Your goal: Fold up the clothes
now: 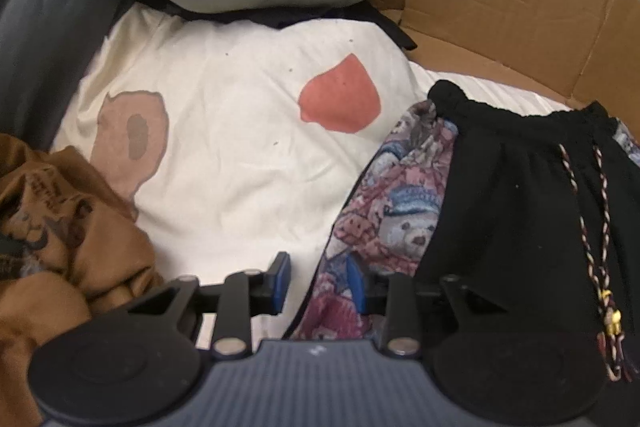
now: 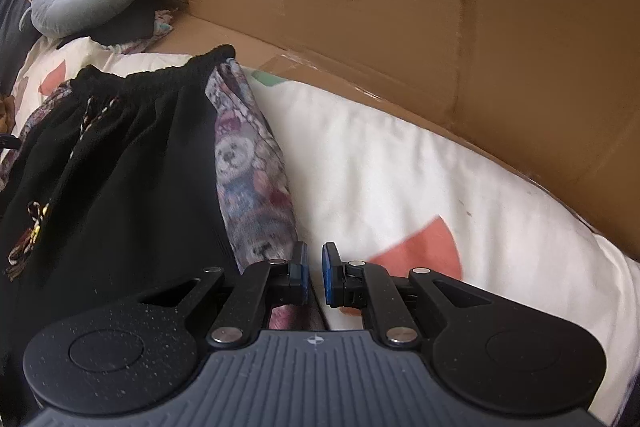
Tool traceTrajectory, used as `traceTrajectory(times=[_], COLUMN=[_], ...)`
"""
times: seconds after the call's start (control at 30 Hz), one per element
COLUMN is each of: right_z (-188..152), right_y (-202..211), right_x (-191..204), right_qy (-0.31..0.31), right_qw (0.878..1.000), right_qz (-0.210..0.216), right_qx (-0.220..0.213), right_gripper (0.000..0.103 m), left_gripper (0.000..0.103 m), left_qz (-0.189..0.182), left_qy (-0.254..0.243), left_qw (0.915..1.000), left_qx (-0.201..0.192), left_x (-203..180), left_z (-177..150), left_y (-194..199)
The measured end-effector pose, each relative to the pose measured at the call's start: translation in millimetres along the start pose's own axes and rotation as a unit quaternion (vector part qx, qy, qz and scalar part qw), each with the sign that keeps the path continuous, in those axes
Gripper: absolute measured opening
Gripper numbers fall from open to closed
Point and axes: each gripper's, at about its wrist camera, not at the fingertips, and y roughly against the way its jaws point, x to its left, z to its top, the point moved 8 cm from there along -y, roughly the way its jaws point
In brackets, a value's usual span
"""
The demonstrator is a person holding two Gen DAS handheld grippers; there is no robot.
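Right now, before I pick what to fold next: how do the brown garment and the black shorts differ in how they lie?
The brown garment is bunched in a crumpled heap, while the black shorts lie spread fairly flat. The brown garment is one colour with a dark print. The black shorts have teddy-bear patterned side panels and a braided drawstring. Both rest on the cream bedding.

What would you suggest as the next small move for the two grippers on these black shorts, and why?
Probably draw both back clear: the left gripper stands open at the shorts' teddy-print side panel, the right gripper shows a narrow empty gap, and the garment lies flat on the cream sheet.
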Motion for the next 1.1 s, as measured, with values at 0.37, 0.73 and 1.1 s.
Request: traceTrajectory(times=[0.37,0.73,1.1], right_z=[12,19,15], right_y=[-5,-11,-29], right_x=[12,3,19], right_qy=[0.017,0.011,0.034], right_qw=[1.000,1.000,0.999], right_qz=[0.004,-0.015,-0.001], right_qx=[-0.011,-0.008,0.014], right_gripper=[0.028,0.029,0.030], left_gripper=[0.036,0.034,0.034], left_qz=[-0.009,-0.011,-0.009], left_qy=[0.001,0.004,-0.012], left_qw=[0.9999,0.9998,0.9999], left_qx=[-0.008,-0.014,-0.005], left_x=[1,3,-5], left_z=[4,9,11], left_y=[-2,-1,-7])
